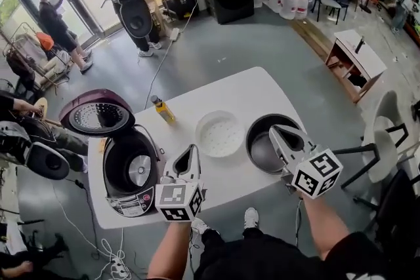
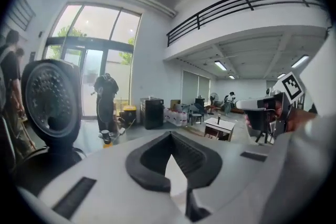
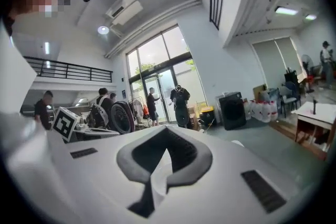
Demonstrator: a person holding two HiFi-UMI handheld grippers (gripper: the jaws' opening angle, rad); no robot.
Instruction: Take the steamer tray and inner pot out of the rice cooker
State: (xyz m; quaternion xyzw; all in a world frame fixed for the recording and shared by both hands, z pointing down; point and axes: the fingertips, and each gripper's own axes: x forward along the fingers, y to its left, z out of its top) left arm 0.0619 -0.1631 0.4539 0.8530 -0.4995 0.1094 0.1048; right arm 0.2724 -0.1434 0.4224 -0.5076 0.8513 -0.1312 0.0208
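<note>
We hold both claws over the near edge of the table (image 1: 216, 92) - the left gripper (image 1: 192, 149) and the right gripper (image 1: 276, 132) are each pinched shut on nothing. The right one's tips hang over the dark, round inner pot (image 1: 259, 144), which sits on the table. The shallow white steamer tray (image 1: 220, 134), dotted with holes, lies just beside it, between the two claws. Farther left the rice cooker (image 1: 131, 174) stands open, its well showing a bare metal plate - and a yellow bottle (image 1: 163, 109) stands beyond.
</note>
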